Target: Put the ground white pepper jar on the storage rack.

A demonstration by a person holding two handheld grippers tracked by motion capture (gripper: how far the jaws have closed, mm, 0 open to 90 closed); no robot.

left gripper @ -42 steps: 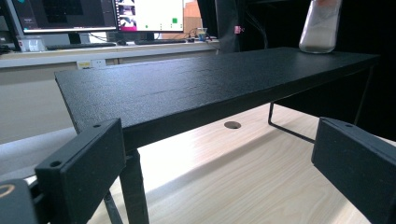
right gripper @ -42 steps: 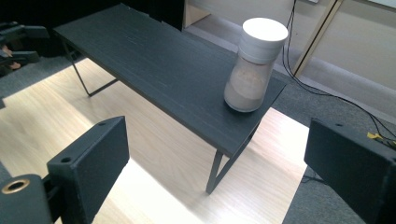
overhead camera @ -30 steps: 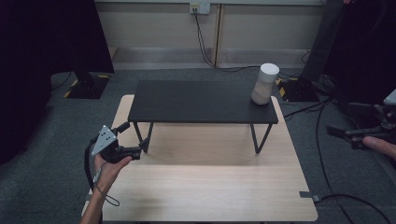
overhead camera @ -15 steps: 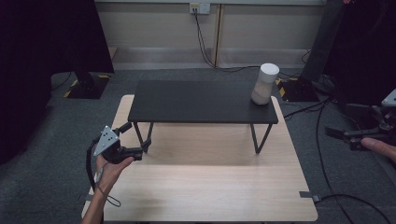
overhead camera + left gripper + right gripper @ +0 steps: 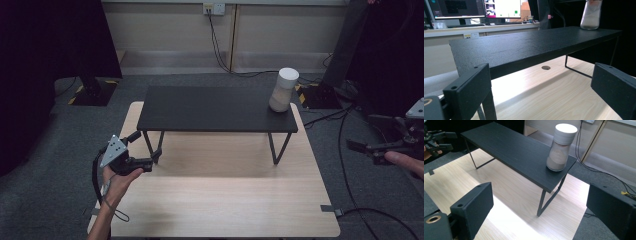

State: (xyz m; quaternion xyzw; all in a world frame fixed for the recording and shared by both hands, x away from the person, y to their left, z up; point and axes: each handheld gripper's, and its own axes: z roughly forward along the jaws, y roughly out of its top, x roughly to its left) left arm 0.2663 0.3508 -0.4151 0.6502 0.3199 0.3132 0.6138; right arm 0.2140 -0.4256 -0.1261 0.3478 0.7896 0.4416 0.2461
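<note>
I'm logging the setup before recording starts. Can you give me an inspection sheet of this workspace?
Surface: light wood table, bare in front; a black shelf on thin legs stands on it.
Job's things: white-lidded jar, upright at the shelf's right end.
Clutter: nothing seen.
Grippers: left gripper open, near the shelf's left leg; right gripper open, off the table's right edge.
Cables: black cables on the floor, right side.
Surroundings: grey carpet, wall socket, monitors.
</note>
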